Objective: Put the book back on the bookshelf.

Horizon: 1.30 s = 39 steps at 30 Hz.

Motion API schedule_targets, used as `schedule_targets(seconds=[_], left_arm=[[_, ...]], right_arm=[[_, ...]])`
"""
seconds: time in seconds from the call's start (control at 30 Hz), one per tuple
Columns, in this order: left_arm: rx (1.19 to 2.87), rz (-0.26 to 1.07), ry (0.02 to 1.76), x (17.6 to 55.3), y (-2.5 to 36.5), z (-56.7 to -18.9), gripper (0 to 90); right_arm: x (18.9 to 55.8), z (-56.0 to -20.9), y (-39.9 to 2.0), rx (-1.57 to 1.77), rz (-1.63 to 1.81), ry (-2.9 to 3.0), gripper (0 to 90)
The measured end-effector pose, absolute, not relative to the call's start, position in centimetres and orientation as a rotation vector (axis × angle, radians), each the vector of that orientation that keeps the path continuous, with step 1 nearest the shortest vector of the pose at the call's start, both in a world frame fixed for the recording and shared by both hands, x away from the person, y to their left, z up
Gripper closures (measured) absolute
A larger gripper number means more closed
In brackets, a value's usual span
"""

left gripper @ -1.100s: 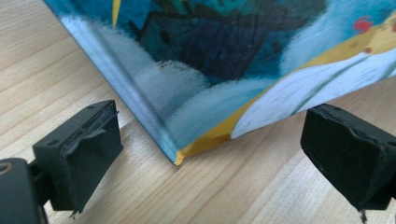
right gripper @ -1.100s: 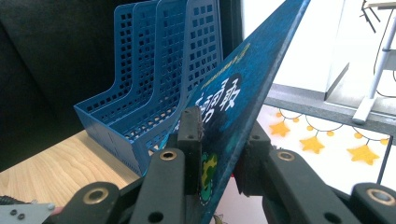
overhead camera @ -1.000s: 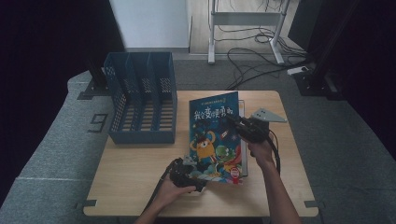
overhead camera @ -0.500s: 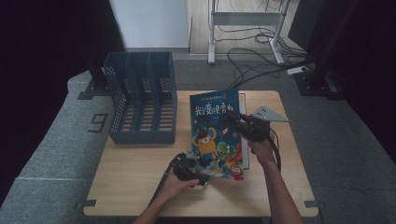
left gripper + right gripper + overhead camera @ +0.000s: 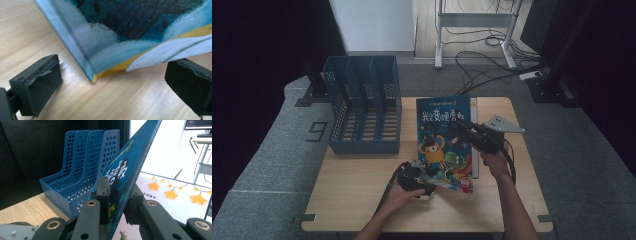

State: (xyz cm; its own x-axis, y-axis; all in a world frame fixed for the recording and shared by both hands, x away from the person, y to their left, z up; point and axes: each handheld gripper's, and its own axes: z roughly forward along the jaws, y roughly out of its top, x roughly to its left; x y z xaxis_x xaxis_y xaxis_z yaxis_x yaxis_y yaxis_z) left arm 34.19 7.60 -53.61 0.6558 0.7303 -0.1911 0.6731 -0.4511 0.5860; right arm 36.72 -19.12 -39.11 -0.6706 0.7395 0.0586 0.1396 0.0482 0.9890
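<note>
Right claw (image 5: 117,202) clamped on the long edge of a book (image 5: 444,142), jaws pressed to both faces of the blue cover, that edge raised off another book (image 5: 172,197) lying flat beneath, white pages with yellow stars. Held book (image 5: 130,172) tilted up, cover facing the blue rack (image 5: 80,180). In the high view, right claw (image 5: 467,129) over the book's right side, near mid-tabletop (image 5: 357,190); rack (image 5: 362,112) well left, three open slots, near the tabletop's far left corner. Left claw (image 5: 112,85) apart, jaws wide to either side of the book's (image 5: 120,37) near corner, pads not pressing; corner lifted slightly above the wood (image 5: 130,100). From above, left claw (image 5: 414,179) at the book's lower left corner.
</note>
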Motion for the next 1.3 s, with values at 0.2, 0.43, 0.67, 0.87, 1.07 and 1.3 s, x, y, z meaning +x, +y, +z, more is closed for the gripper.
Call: schedule_targets(seconds=[0.2, 0.43, 0.67, 0.87, 1.07, 1.3], left_arm=[[2.236, 0.124, 1.09, 34.4, 7.6, -53.6, 0.5], [2.252, 0.134, 1.084, 34.2, 7.5, -53.6, 0.6], [2.252, 0.142, 1.089, 34.3, 7.5, -53.6, 0.6], [2.25, 0.139, 1.093, 34.5, 7.5, -53.6, 0.5], [2.227, 0.153, 1.126, 35.3, 7.5, -53.6, 0.7], [2.226, 0.15, 1.138, 35.5, 7.5, -53.6, 1.9]], right_arm=[[36.5, -39.3, -19.4, 0.869, 1.699, 1.848, 76.9], [35.7, -39.6, -20.0, 0.847, 1.729, 1.849, 77.6], [35.1, -39.6, -20.1, 0.845, 1.72, 1.853, 77.9], [35.2, -39.5, -20.0, 0.85, 1.711, 1.851, 78.0], [35.3, -39.1, -19.7, 0.798, 1.711, 1.863, 78.5], [35.7, -39.3, -19.8, 0.8, 1.733, 1.862, 79.1]])
